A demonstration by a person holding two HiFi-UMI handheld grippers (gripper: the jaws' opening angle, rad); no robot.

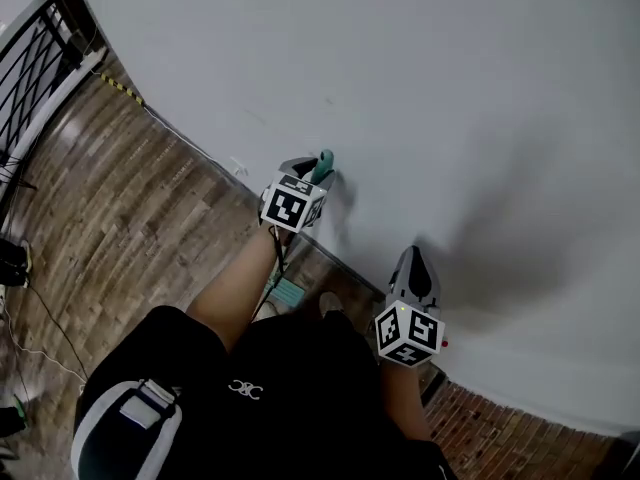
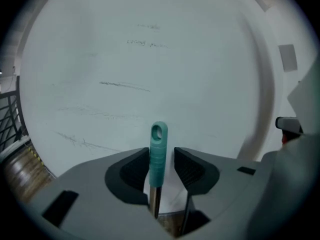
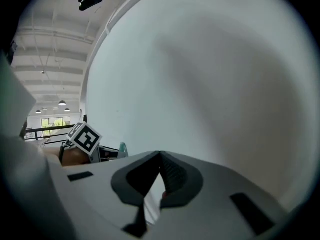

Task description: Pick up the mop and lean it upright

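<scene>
The left gripper (image 2: 161, 159) is wide open. The green mop handle (image 2: 158, 143) stands upright between its jaws, nearer the left one, in front of the white wall (image 2: 150, 59). The right gripper (image 3: 160, 159) is closed and holds nothing.

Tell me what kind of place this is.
Likely a large indoor hall or loft, not a home: plain white wall, wood-plank floor, black metal railing, and a high ceiling with hanging lights.

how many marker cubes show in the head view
2. One cube sits on the left gripper, beside the teal mop handle against the wall; the other cube rides the right gripper, lower right. None look hidden.
</scene>
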